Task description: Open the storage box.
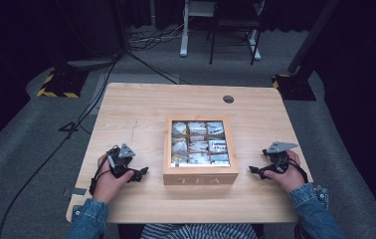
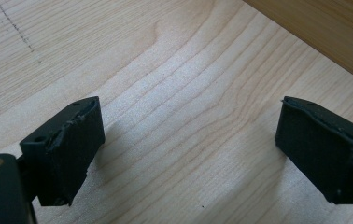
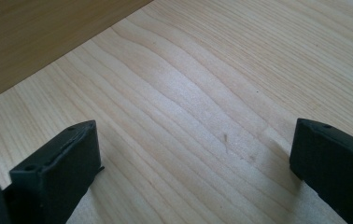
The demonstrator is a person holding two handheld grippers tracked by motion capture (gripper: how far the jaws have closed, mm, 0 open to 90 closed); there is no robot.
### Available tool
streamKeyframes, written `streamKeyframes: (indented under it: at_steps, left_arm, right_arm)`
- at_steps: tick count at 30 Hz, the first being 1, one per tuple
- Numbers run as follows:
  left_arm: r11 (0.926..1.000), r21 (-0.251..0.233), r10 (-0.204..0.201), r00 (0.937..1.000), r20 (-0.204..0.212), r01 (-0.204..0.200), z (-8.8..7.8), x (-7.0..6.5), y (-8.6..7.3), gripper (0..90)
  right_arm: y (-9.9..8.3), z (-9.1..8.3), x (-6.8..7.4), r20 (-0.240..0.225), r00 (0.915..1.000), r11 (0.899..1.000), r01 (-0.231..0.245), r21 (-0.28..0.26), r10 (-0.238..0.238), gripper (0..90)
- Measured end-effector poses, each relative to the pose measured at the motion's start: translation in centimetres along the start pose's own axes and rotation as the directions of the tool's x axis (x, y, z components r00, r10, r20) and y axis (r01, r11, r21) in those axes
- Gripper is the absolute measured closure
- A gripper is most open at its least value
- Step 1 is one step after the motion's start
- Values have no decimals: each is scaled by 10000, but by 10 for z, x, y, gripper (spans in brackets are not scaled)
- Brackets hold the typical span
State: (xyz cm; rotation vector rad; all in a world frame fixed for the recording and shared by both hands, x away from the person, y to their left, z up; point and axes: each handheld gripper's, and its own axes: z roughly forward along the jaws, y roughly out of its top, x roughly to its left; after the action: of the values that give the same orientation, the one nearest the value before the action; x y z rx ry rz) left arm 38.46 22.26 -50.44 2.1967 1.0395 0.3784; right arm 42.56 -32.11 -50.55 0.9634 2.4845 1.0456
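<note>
From the high view I could not read the packets inside the tea box (image 1: 201, 174); they were too small. In both gripper views the box was cut off at the frame's corner.

Closed glass-lidded wooden tea box (image 1: 200, 175), packets inside, at table (image 1: 141, 104) centre.

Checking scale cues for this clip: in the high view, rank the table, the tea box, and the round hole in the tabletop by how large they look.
1. table
2. tea box
3. round hole, clearly the smallest
</note>
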Motion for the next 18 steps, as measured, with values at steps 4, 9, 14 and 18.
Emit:
streamKeyframes:
  at_steps: [4, 9, 14, 18]
  left_arm:
    - [10000, 4, 9, 10000, -10, -9, 0, 0, 0, 84]
    - [10000, 11, -3, 10000, 34, 3, 0, 1, 0, 83]
    - [10000, -14, -22, 10000, 14, 22, 1, 0, 0, 83]
    - [10000, -22, -12, 10000, 19, 12, 1, 0, 0, 83]
  right_arm:
    - [0, 0, 0, 54, 10000, 10000, 18, 39, -18, 21]
    - [0, 0, 2, 229, 9997, 10000, -80, 46, 79, 16]
    - [-1, -2, 2, 264, 9996, 9999, -105, -85, 107, 139]
    - [-1, -4, -1, 90, 9999, 9990, -62, -444, 66, 266]
